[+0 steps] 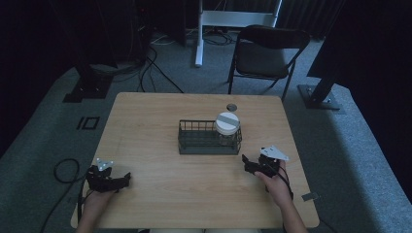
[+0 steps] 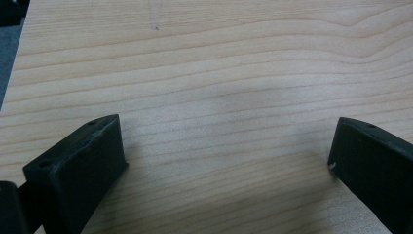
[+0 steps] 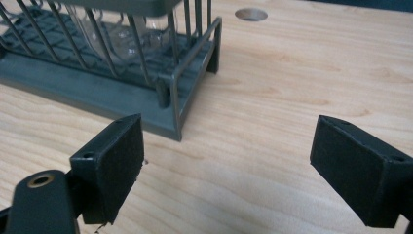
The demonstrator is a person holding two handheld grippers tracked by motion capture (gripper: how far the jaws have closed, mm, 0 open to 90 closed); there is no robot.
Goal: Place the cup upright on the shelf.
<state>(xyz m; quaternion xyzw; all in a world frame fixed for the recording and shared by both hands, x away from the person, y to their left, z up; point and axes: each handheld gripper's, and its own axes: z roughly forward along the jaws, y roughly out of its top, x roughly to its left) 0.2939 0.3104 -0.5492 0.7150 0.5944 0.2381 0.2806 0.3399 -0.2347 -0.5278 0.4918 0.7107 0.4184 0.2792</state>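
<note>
Wooden table (image 1: pixel 160 194) carries a dark wire basket (image 1: pixel 209 137) near its middle, and a clear jar (image 1: pixel 227 127) with a white lid stands upright inside the basket's right end. A small round hole (image 1: pixel 231 107) sits in the tabletop just beyond the basket, and a folding chair (image 1: pixel 268 52) stands on the carpet past the far edge.

Both tools lie low at the near side. The left gripper (image 1: pixel 124 179) rests near the near-left corner, well apart from the basket; in the left gripper view (image 2: pixel 226 146) its jaws stand wide apart over bare wood with nothing between them. The right gripper (image 1: pixel 246 161) sits just near and to the right of the basket, aimed at it. In the right gripper view (image 3: pixel 226 156) its jaws are likewise spread and empty, with the basket's corner (image 3: pixel 171 105) just ahead at the left and the glass of the jar (image 3: pixel 114 36) visible through the wires.

By my reading, the work in hand is the approach to the jar, with nothing gripped yet. The next move probably calls for the right gripper to rise over the basket's rim, come down around the jar below its lid, and close on the glass firmly enough not to slip. The wires crowd the jar, so a jaw could catch on them.
</note>
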